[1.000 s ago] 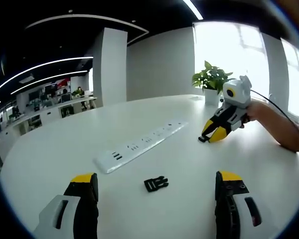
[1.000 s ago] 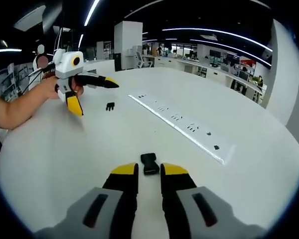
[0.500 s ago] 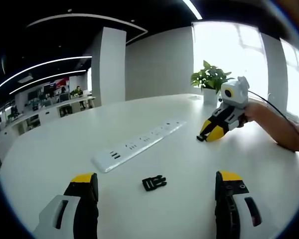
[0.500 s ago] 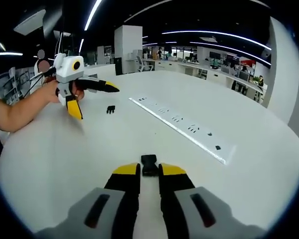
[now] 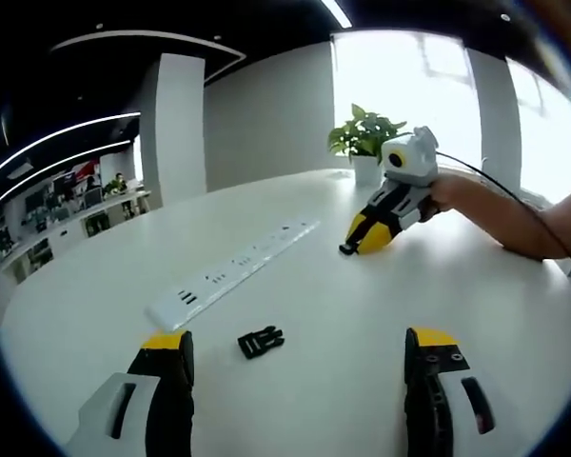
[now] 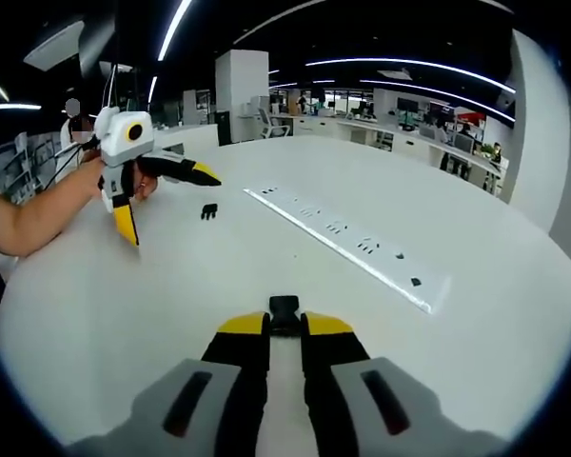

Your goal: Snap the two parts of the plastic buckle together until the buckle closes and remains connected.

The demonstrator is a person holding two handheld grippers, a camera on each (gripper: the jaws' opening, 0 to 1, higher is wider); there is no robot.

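Gripping one black buckle part (image 6: 284, 315), the right gripper (image 6: 284, 326) has its yellow-tipped fingers (image 6: 242, 328) pinched nearly together on it; the piece sticks out just past the tips, low over the white desk (image 6: 219, 276). Left gripper view shows that same right gripper (image 5: 364, 236) well ahead and to the right, tips almost on the desk, a tiny dark bit at the tip, too small to read. A person's hand (image 5: 454, 191) and bare forearm hold it, a black cable trailing back along the arm.

Left gripper (image 5: 300, 343) fingers (image 5: 167, 347) are spread wide apart, holding nothing. Second buckle part (image 5: 260, 340) lies flat on the desk between them, nearer the left finger, touching neither. In the right gripper view this part (image 6: 208, 209) sits far off on the desk, just beside the spread fingers of the left gripper (image 6: 167, 205), which a hand (image 6: 143, 181) holds up off the surface.

White power strip (image 5: 232, 274) lies beyond the loose buckle part, running diagonally away; the right gripper view has it (image 6: 347, 243) to the right of the held part, well apart. Further back, a potted green plant (image 5: 364, 138) stands on the desk by a bright window. Office rows with ceiling light strips fill the background, blurred.
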